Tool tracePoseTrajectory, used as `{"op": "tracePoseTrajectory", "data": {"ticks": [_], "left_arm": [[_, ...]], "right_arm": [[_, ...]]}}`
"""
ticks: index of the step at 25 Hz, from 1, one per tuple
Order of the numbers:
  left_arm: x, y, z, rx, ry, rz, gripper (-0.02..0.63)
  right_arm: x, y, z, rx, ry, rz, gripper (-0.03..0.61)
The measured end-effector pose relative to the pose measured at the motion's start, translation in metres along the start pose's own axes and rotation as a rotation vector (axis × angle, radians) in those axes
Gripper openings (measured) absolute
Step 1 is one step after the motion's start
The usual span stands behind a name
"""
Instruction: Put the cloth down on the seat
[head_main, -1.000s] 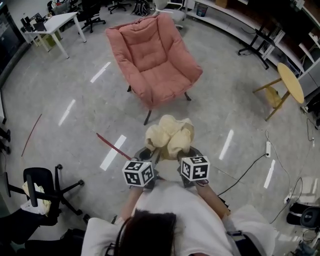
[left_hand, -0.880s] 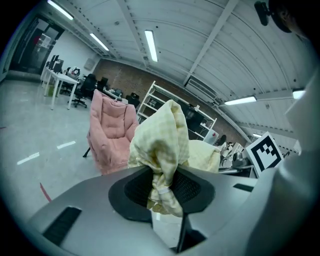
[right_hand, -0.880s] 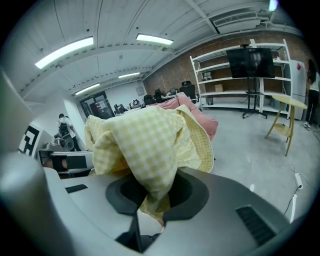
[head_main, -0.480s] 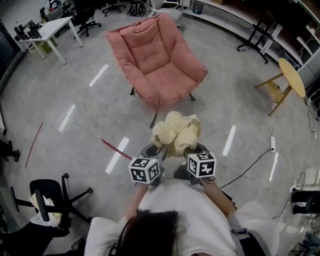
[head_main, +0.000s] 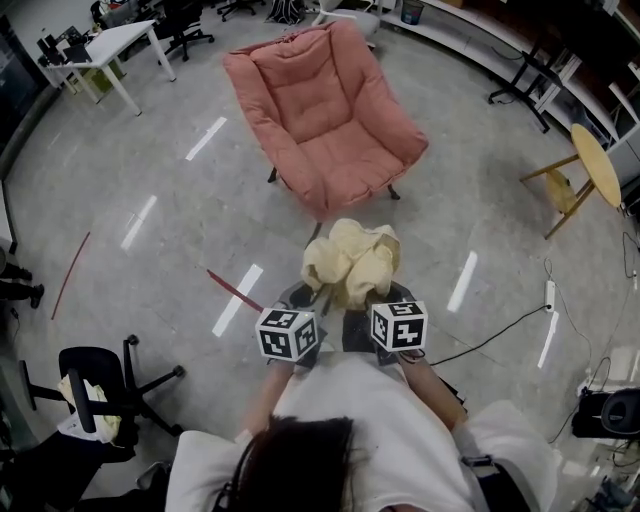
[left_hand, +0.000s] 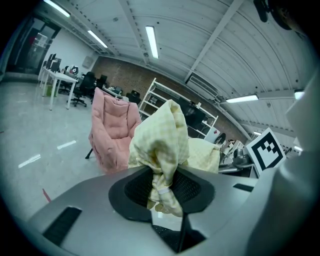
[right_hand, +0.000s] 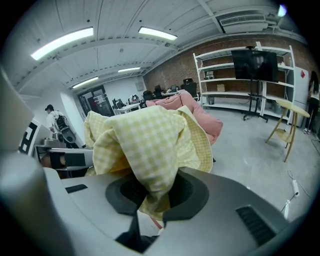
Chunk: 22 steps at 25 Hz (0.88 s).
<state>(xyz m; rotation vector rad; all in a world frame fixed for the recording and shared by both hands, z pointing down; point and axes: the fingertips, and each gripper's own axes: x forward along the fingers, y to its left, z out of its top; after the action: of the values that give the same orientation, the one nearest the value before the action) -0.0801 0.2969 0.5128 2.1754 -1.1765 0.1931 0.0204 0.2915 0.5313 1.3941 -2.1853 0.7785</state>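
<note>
1. Head view: my left gripper (head_main: 303, 297) and right gripper (head_main: 380, 296) sit side by side, both reaching forward into one bunched yellow checked cloth (head_main: 350, 258).
2. Left gripper view: my fingers (left_hand: 131, 192) pinch a twisted corner of the cloth, which rises straight up from between them.
3. Right gripper view: my fingers (right_hand: 187, 195) pinch another fold, and the fabric billows up and over them.
4. The cloth hangs just past my fingertips, above the grey floor (head_main: 150, 285), carried by both pairs of fingers.
5. The pink armchair (head_main: 325, 110) stands ahead of my fingers, its front edge near the cloth but apart from it.
</note>
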Motion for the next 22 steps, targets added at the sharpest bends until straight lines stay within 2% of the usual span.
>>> {"op": "tracePoseTrajectory", "data": {"ticks": [9, 22], "left_arm": [[0.047, 0.004, 0.019, -0.009, 0.005, 0.031, 0.112], [0.142, 0.020, 0.086, -0.046, -0.004, 0.107, 0.112]], "right_arm": [[0.034, -0.038, 0.028, -0.009, 0.022, 0.027, 0.091], [0.102, -0.104, 0.110, -0.047, 0.056, 0.095, 0.091]]}}
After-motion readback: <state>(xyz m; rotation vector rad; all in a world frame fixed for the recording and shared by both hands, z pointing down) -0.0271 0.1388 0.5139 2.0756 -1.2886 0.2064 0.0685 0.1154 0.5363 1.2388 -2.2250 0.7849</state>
